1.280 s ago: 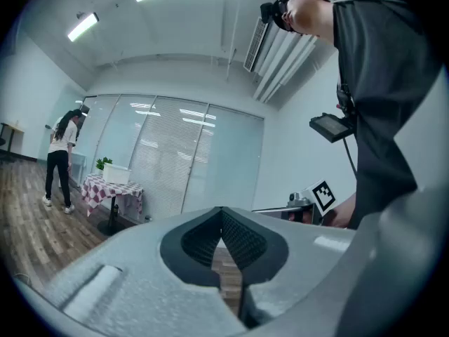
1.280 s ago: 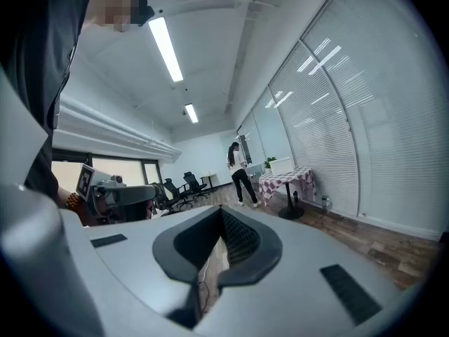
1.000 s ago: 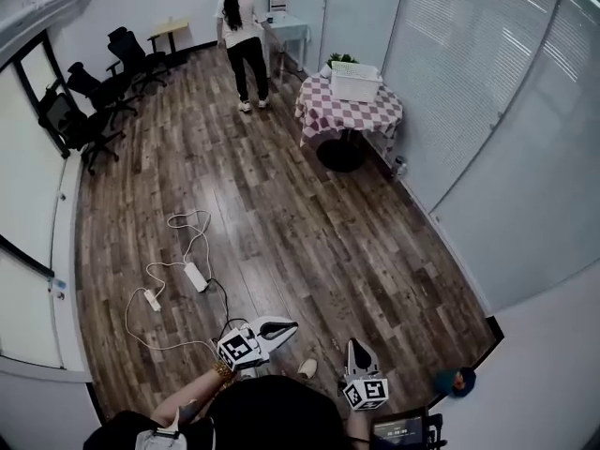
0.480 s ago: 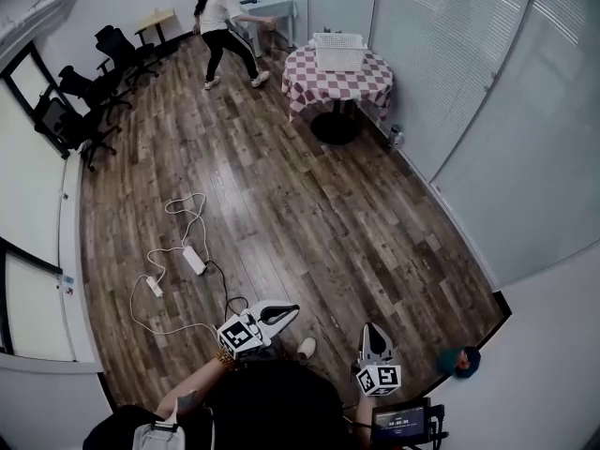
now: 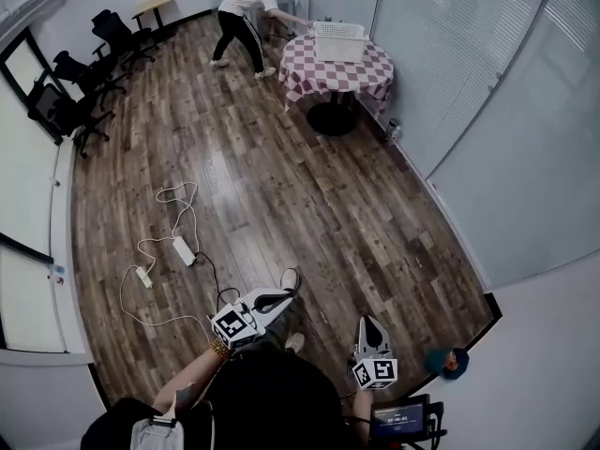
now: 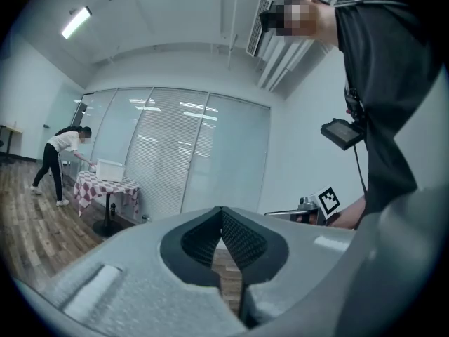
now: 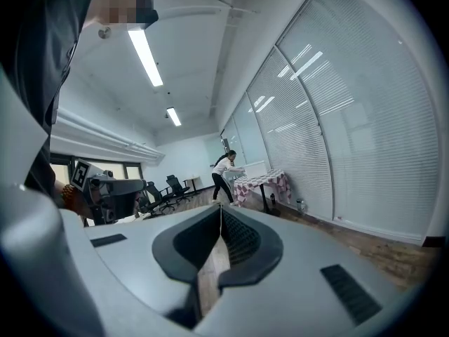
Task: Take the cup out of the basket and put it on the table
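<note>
Head view looks steeply down a long wooden floor (image 5: 309, 214) to a round table (image 5: 323, 71) under a red-and-white checked cloth at the far end, close to the glass wall. A white basket (image 5: 339, 41) with slatted sides stands on the tabletop. From this far off its contents cannot be made out, and the cup does not show in any view, so whether it lies inside cannot be told. A person in a white top (image 5: 249, 9) leans over beside the table with an arm stretched toward the basket.

Both tools are well apart from the table, near the bottom edge. The left gripper (image 5: 281, 297) points roughly level with its jaws clenched together and nothing between them, as the left gripper view confirms (image 6: 222, 213). The right gripper (image 5: 368, 323) is likewise closed and empty (image 7: 220, 210).

Black office chairs (image 5: 77, 87) line the left wall, and white power strips with cables (image 5: 178, 248) lie on the floor between
</note>
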